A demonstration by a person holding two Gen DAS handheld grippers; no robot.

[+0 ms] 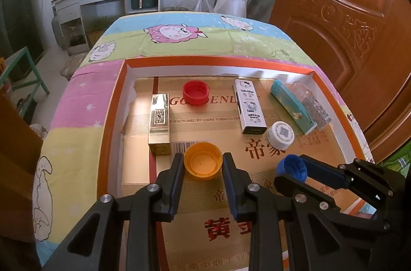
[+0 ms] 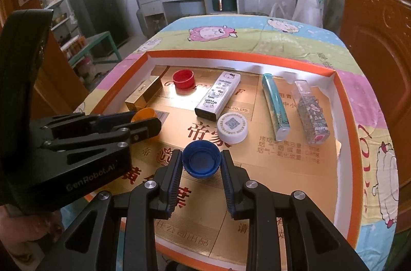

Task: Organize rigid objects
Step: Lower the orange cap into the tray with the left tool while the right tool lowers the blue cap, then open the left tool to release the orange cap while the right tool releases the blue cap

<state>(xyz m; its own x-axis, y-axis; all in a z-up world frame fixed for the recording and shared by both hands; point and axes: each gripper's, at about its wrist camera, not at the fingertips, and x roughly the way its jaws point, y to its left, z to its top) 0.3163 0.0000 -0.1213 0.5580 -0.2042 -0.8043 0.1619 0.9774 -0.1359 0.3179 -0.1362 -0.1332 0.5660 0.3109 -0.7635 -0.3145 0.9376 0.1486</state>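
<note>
Left gripper (image 1: 203,163) clamps the orange cap (image 1: 203,160), open side up; right gripper (image 2: 201,160) clamps the blue cap (image 2: 201,158) likewise. Both caps sit low over the tray (image 2: 344,101), near the front, probably for grouping with the red cap (image 1: 195,92) and white cap (image 1: 280,134).

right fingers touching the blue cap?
Touching. The right wrist view shows the blue cap pinched between both fingers of the right gripper, no gap either side.
</note>
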